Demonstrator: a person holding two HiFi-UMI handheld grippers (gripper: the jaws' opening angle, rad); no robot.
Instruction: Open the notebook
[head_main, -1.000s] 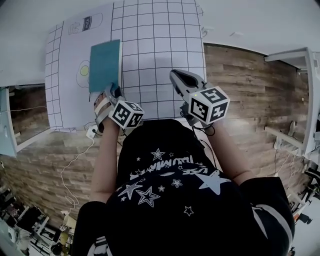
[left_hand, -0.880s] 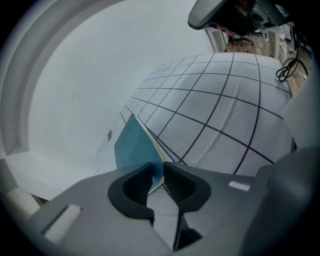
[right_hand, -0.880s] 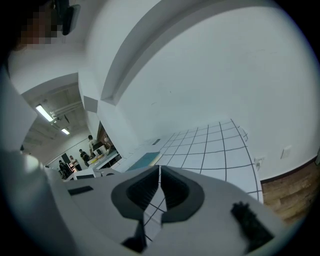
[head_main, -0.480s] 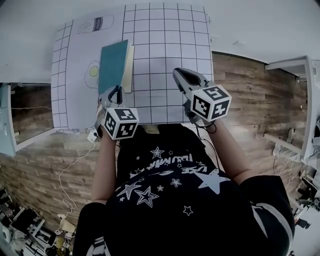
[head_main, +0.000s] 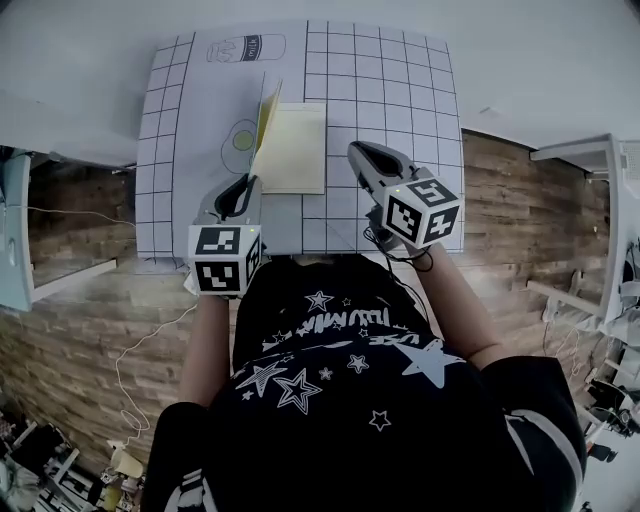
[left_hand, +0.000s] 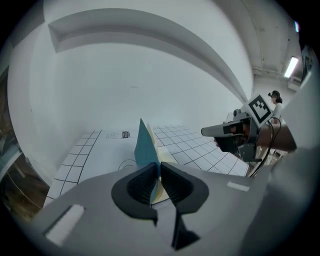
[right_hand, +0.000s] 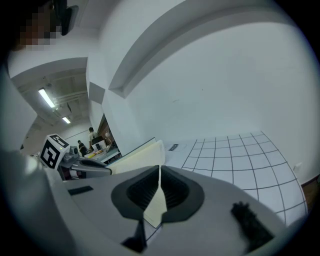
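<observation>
Left gripper (head_main: 240, 188) clamps teal cover (left_hand: 146, 147), which stands upright at left edge of notebook (head_main: 292, 150). Cream pages flat on gridded mat (head_main: 390, 90). Right gripper (head_main: 354, 152) just right of pages, jaws together. Head view shows cover edge-on; left gripper view shows its teal face. Can drawing (head_main: 250, 47) at far left, label unreadable.

White gridded mat (head_main: 400, 120) — printed can drawing (head_main: 240, 47) near far edge; wood-plank floor (head_main: 520, 220) — white cable (head_main: 150, 340).

My left gripper (left_hand: 156, 175) and right gripper (right_hand: 159, 182) are matt grey plastic with ribbed black pads (left_hand: 141, 183). The notebook (head_main: 292, 150) has a matt teal card cover over smooth cream paper. The gridded mat (head_main: 400, 90) looks smooth; the floor (head_main: 520, 200), grained wood.
</observation>
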